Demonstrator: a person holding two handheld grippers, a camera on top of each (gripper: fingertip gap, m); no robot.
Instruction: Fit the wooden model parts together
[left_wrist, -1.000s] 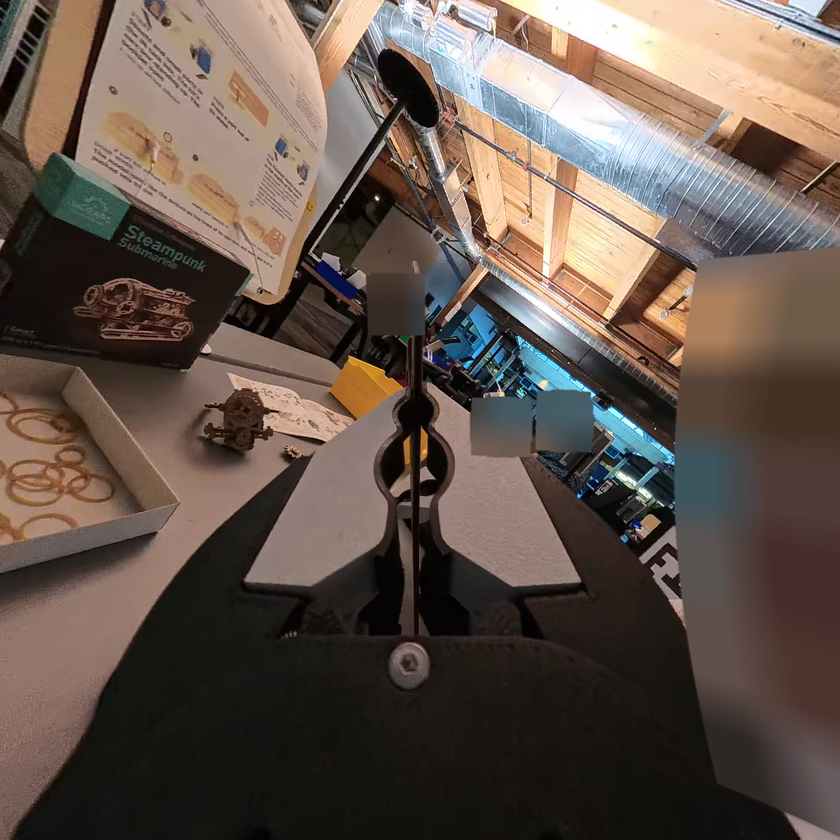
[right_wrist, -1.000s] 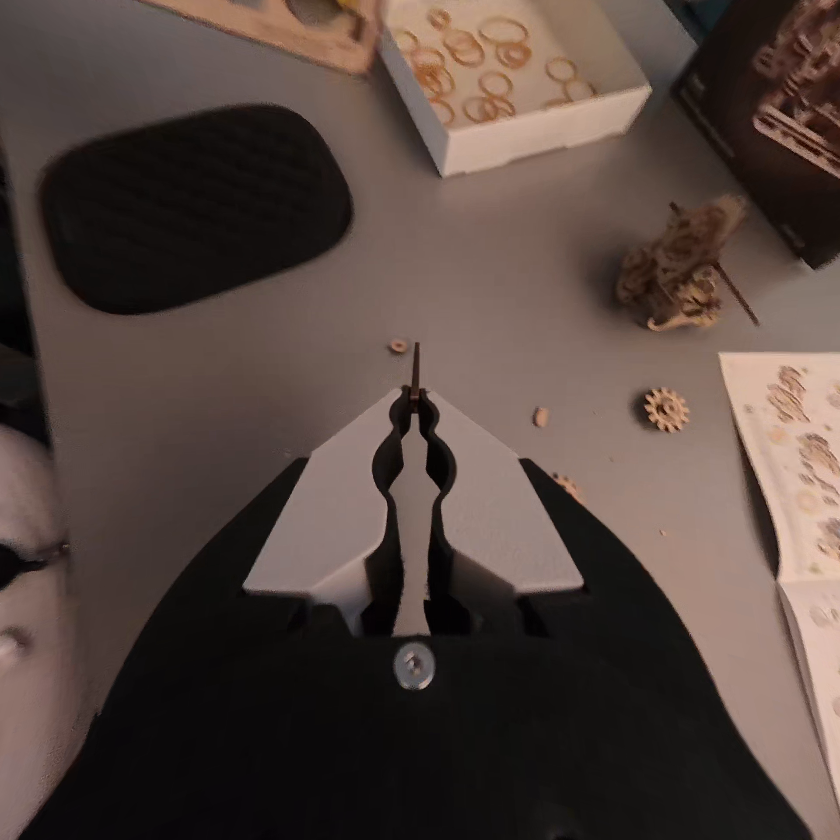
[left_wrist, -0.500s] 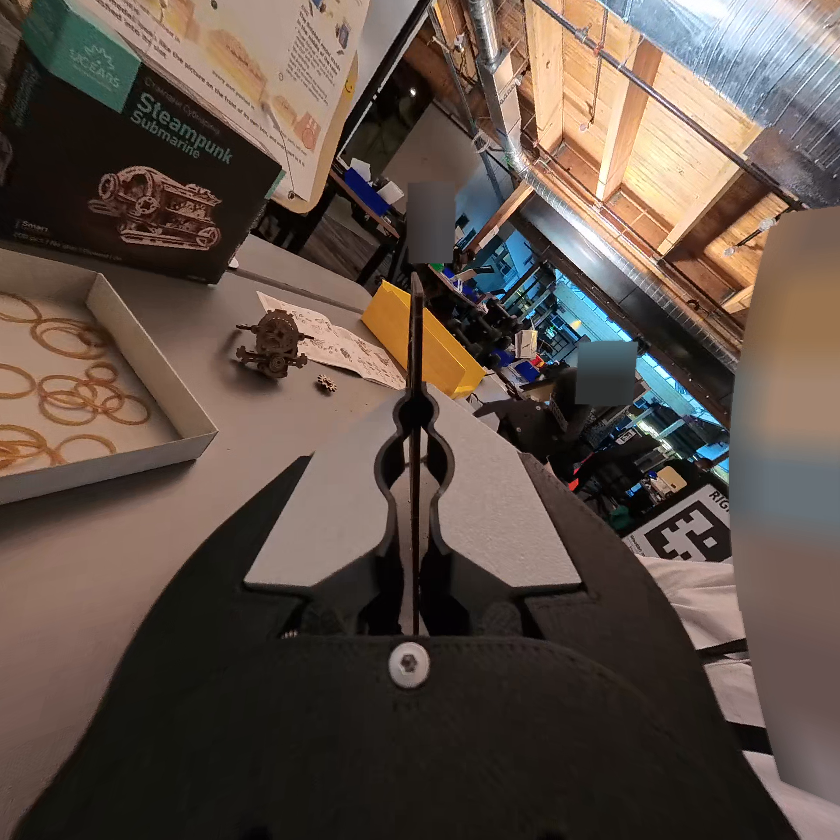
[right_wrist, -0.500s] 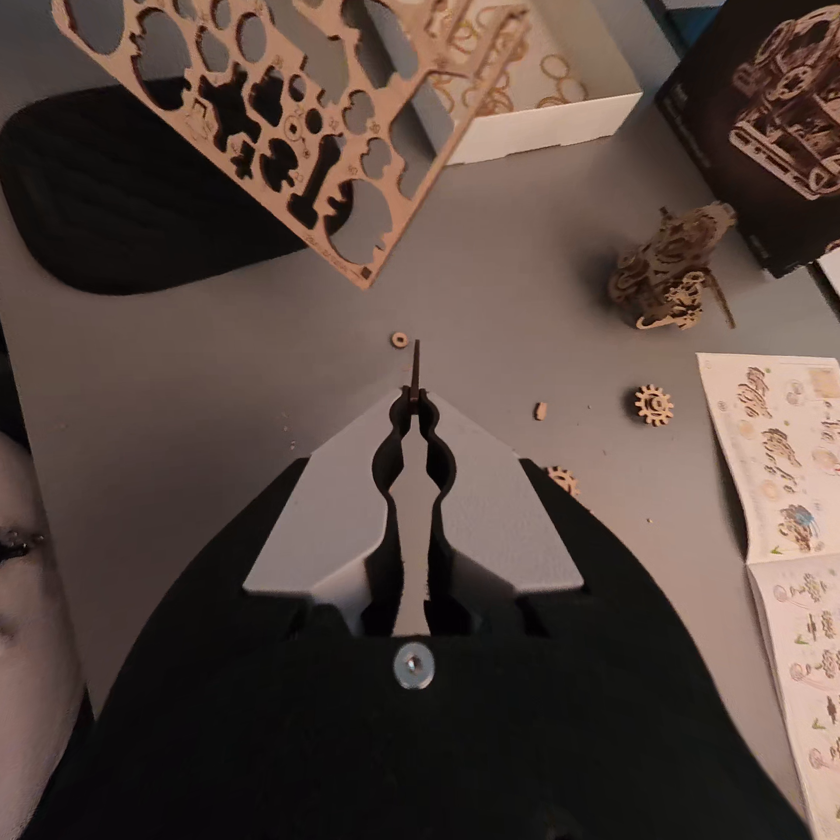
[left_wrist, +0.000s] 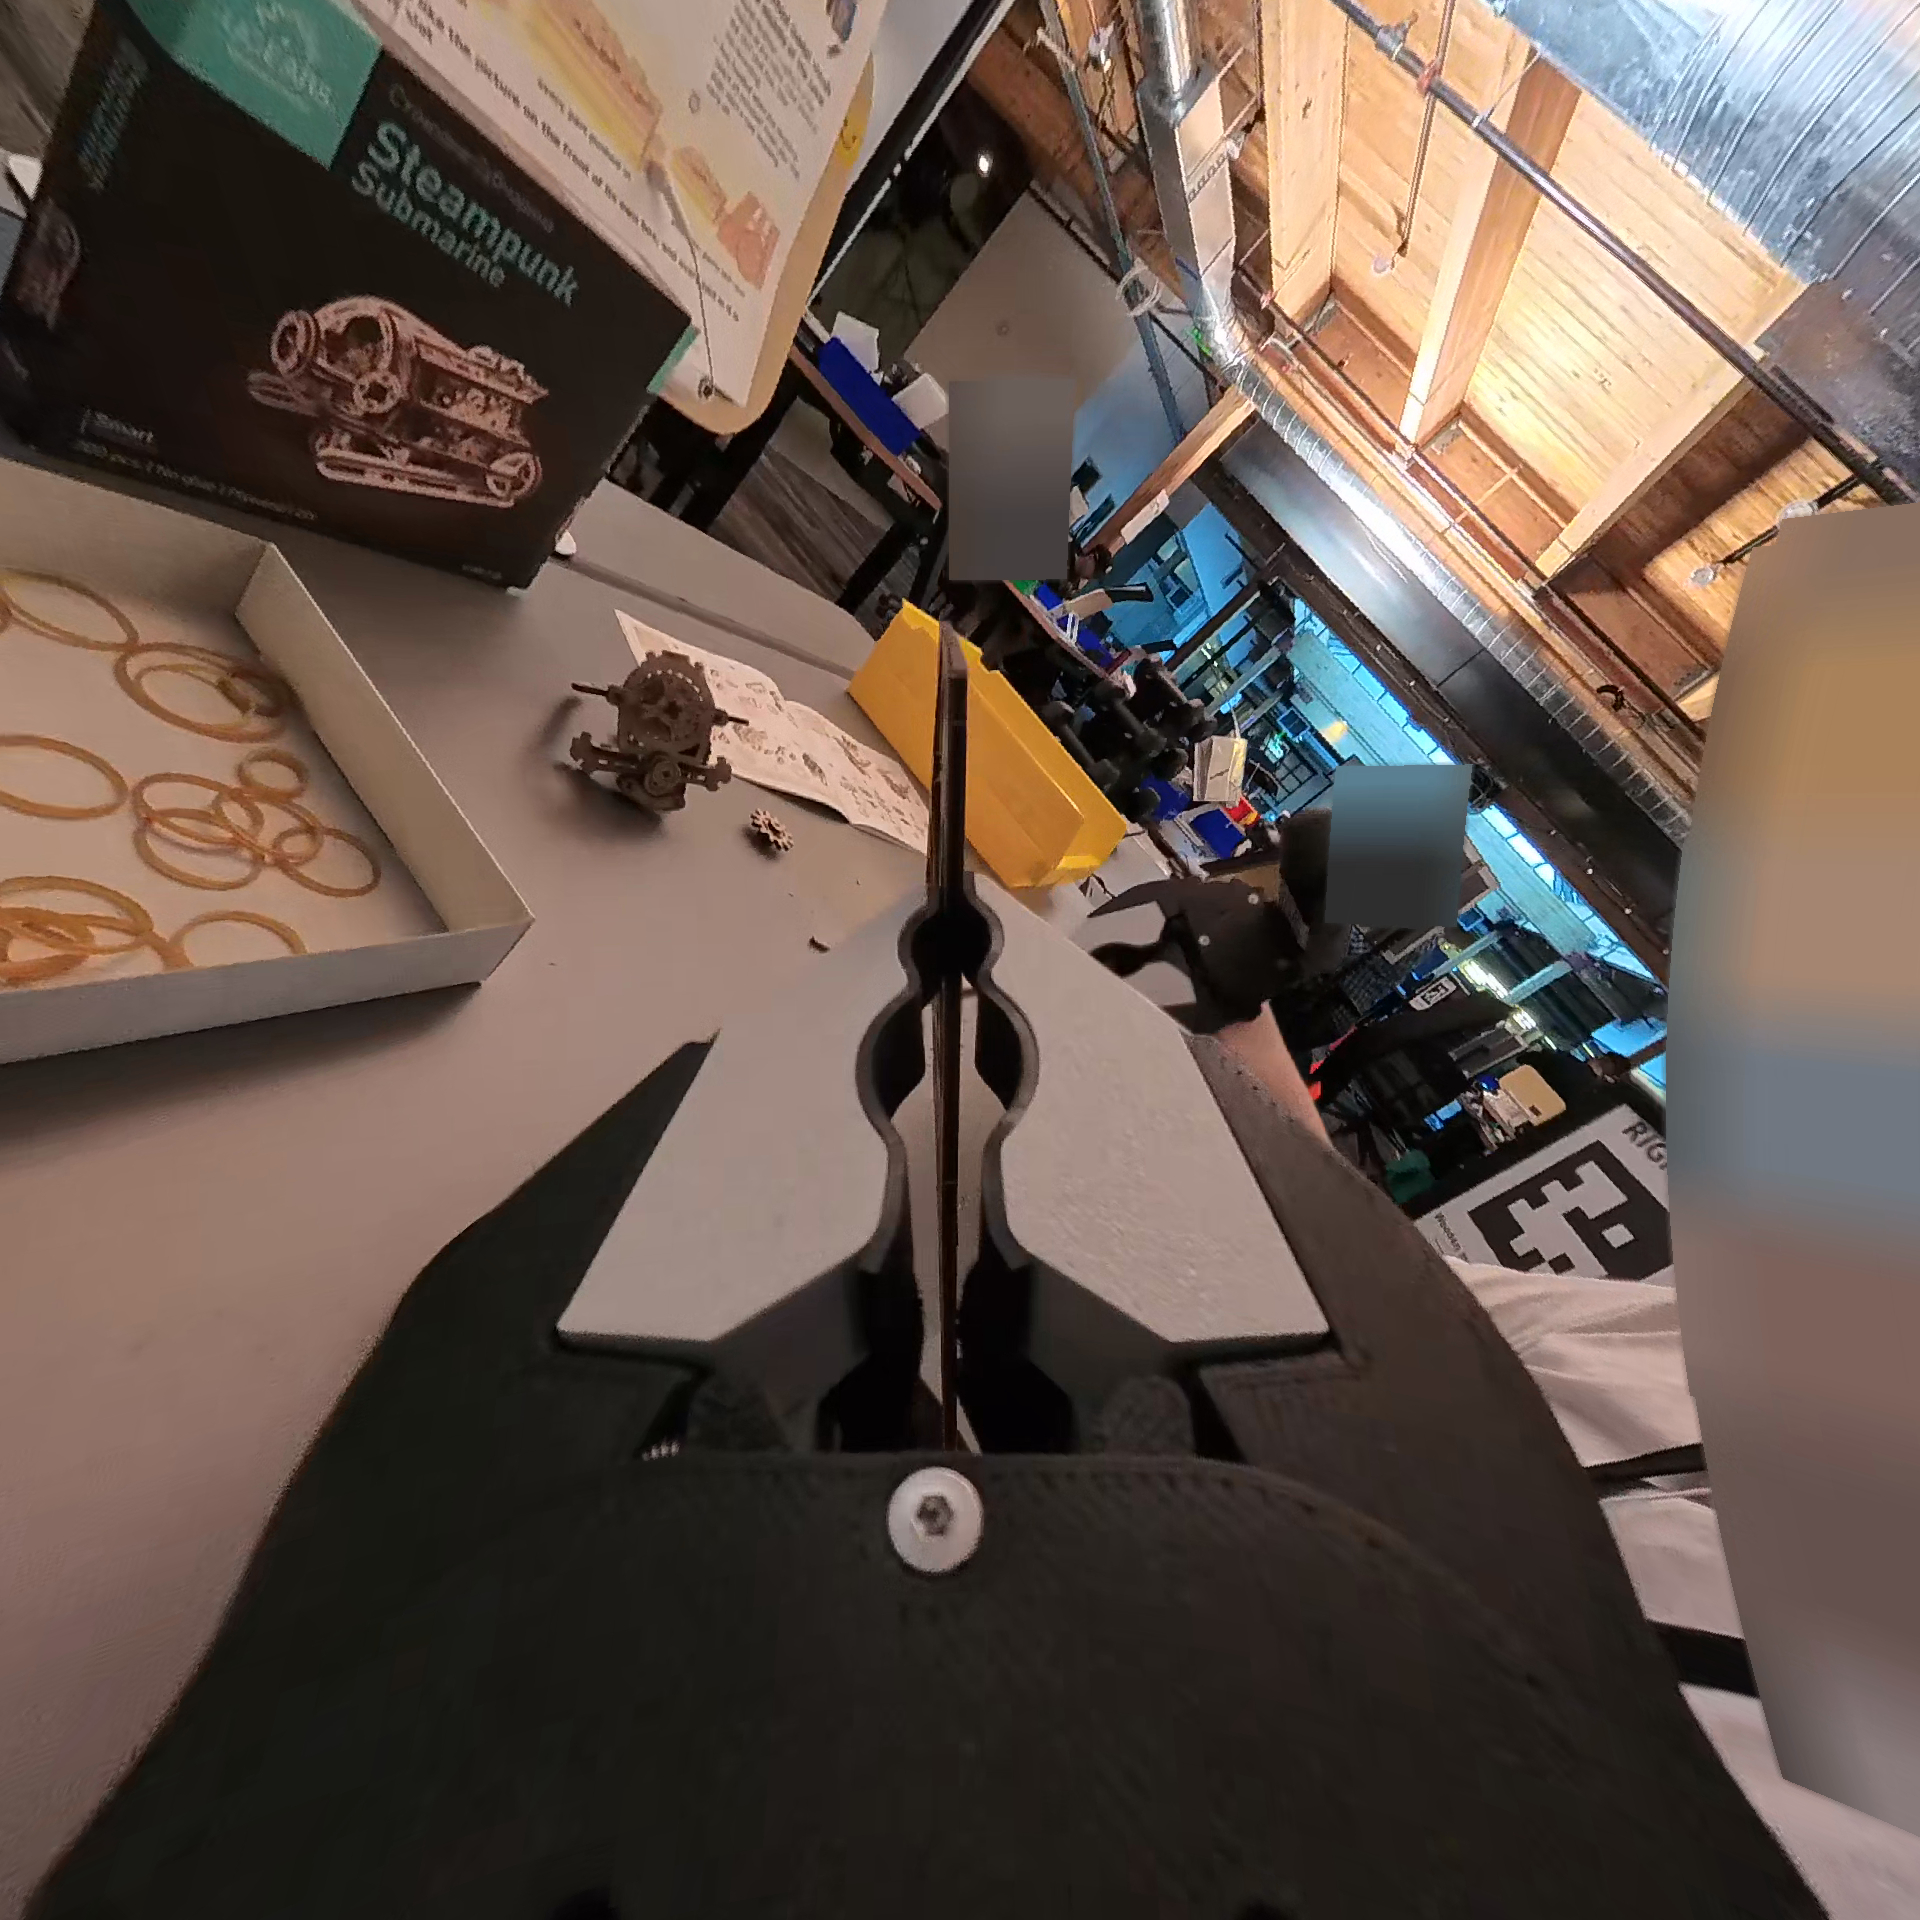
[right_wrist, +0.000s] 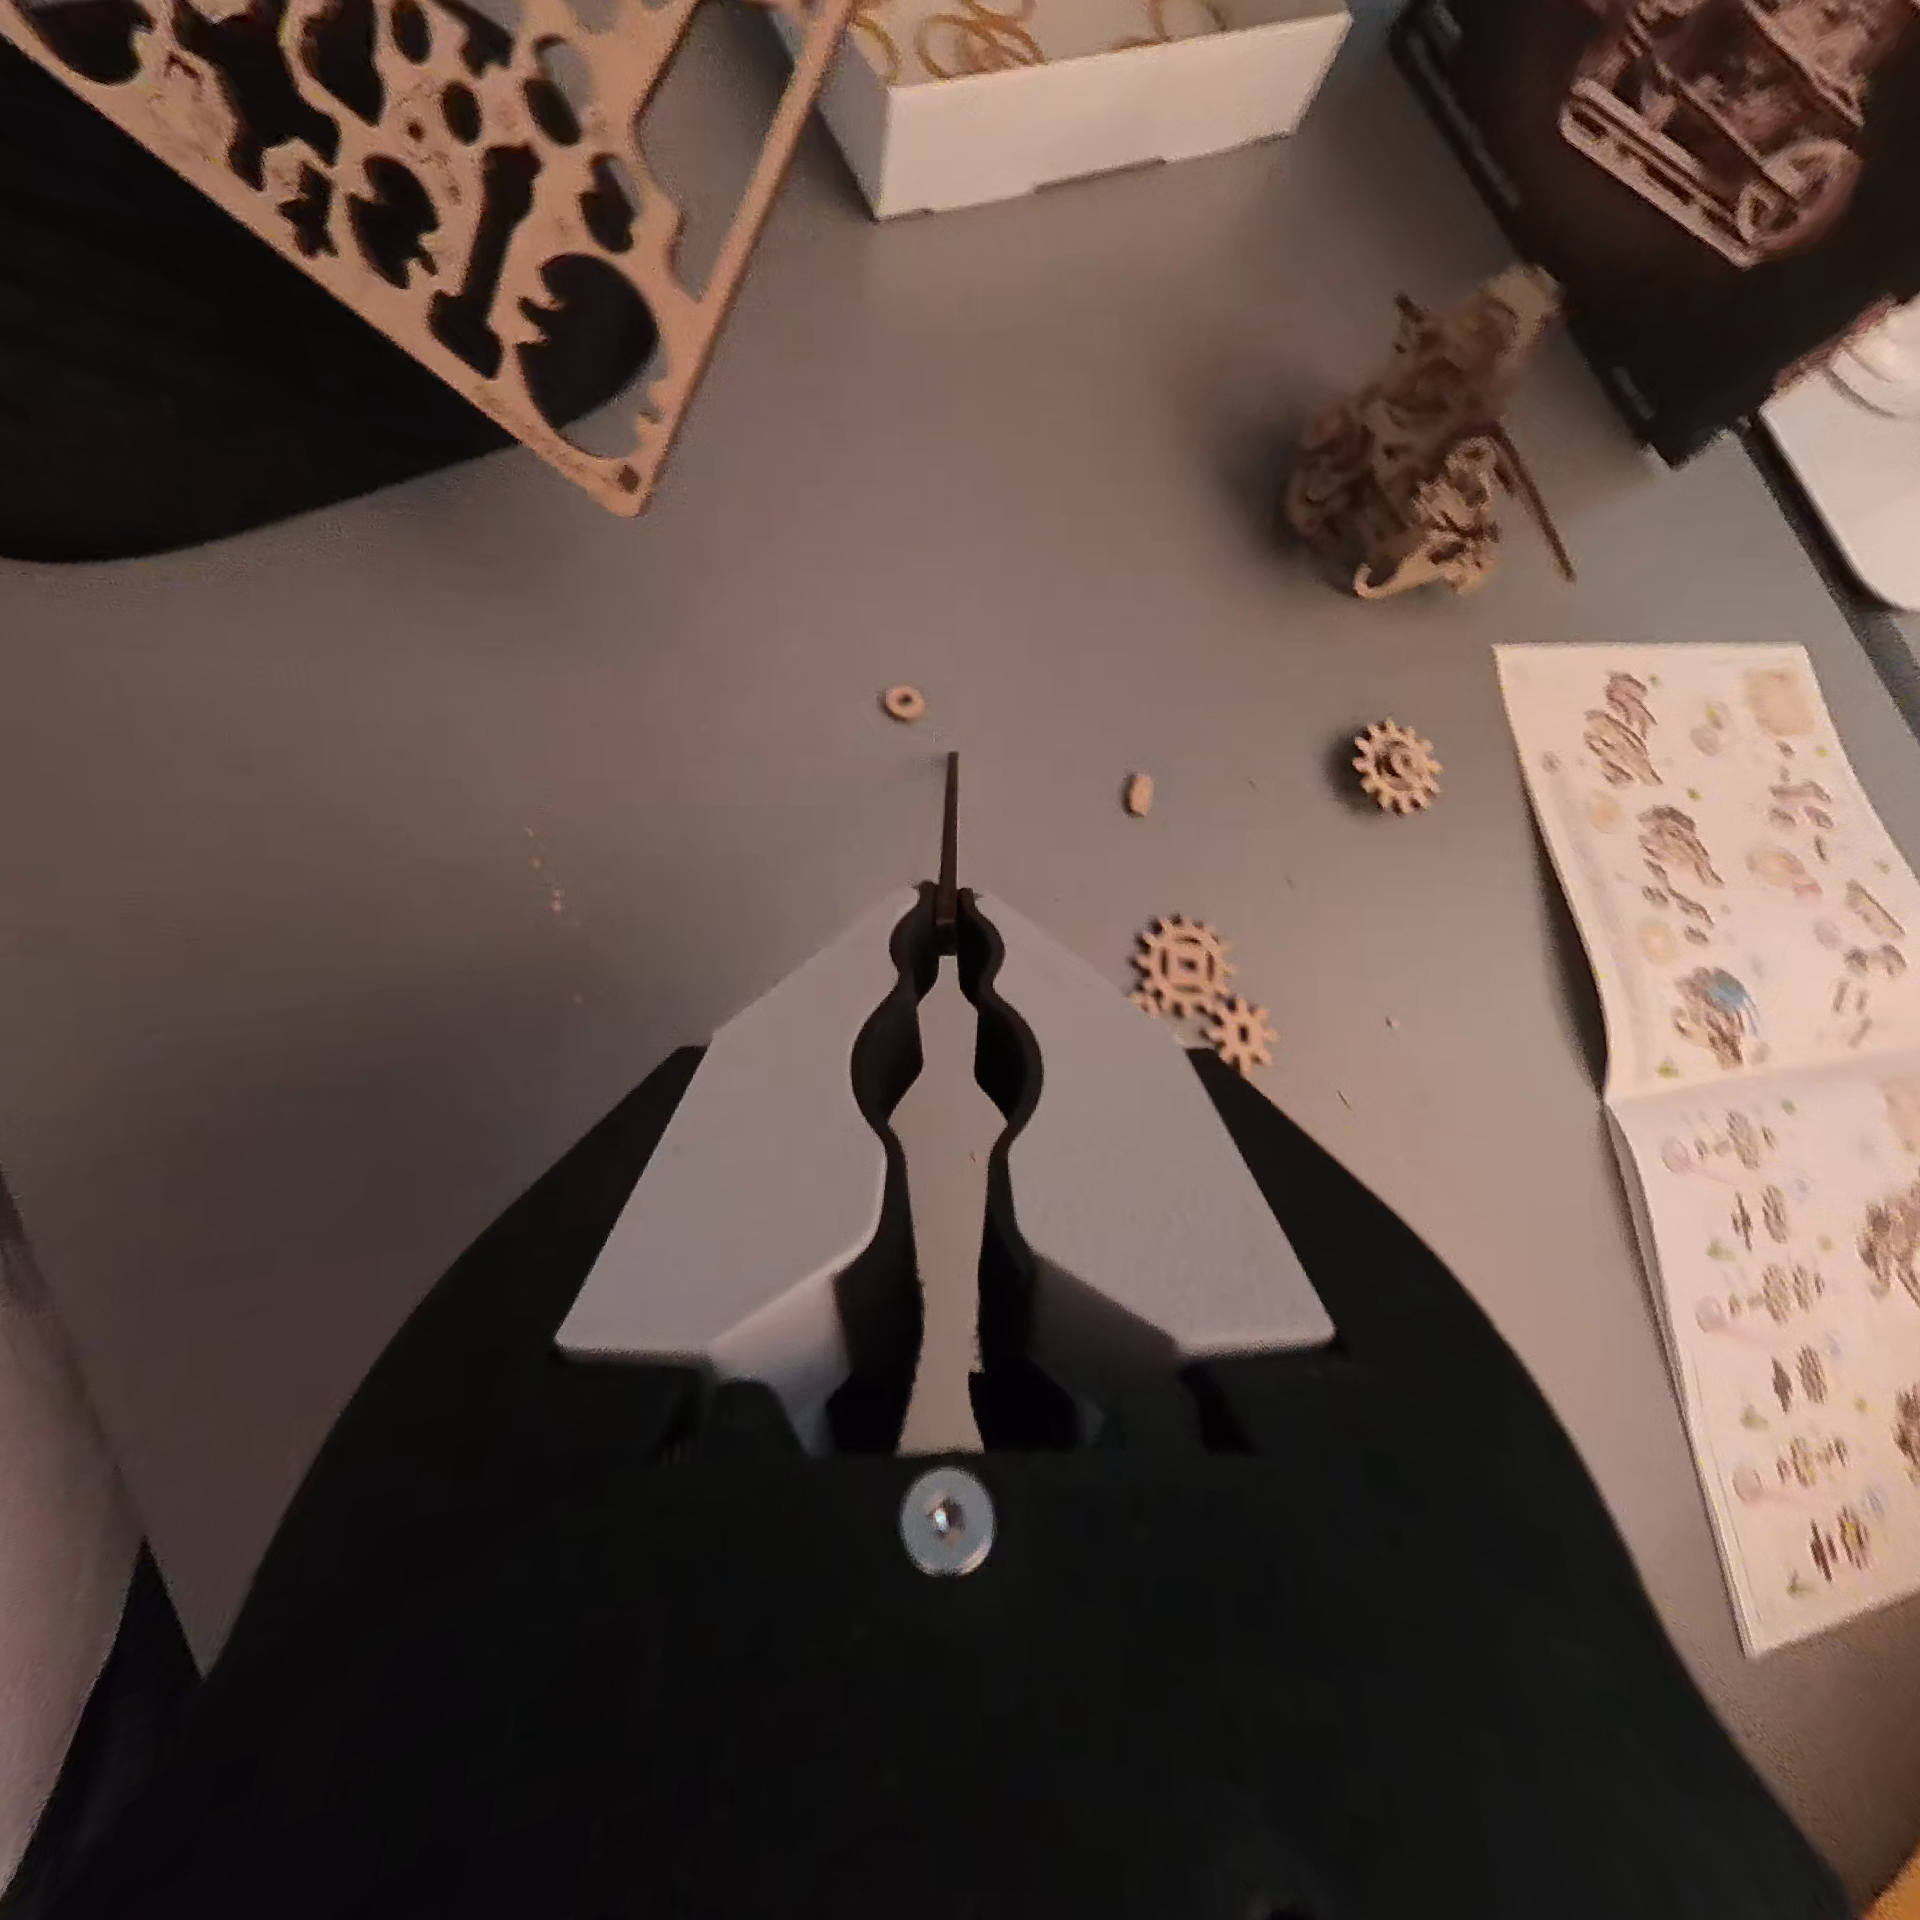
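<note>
The left hand-held gripper (left_wrist: 948, 935) pinches a punched-out wooden sheet (left_wrist: 948, 790) edge-on. The right hand-held gripper (right_wrist: 948, 909) pinches a thin wooden piece (right_wrist: 950, 831); loose gears (right_wrist: 1184, 961) lie at 3 o'clock on the bench (right_wrist: 416, 831).

Your bench (right_wrist: 312, 831) is plain grey; the tan wooden sheet (right_wrist: 436, 208) is riddled with cut-out holes, the bin (left_wrist: 997, 790) is yellow, the tray (left_wrist: 343, 748) white, the kit box (left_wrist: 312, 312) black and teal.
</note>
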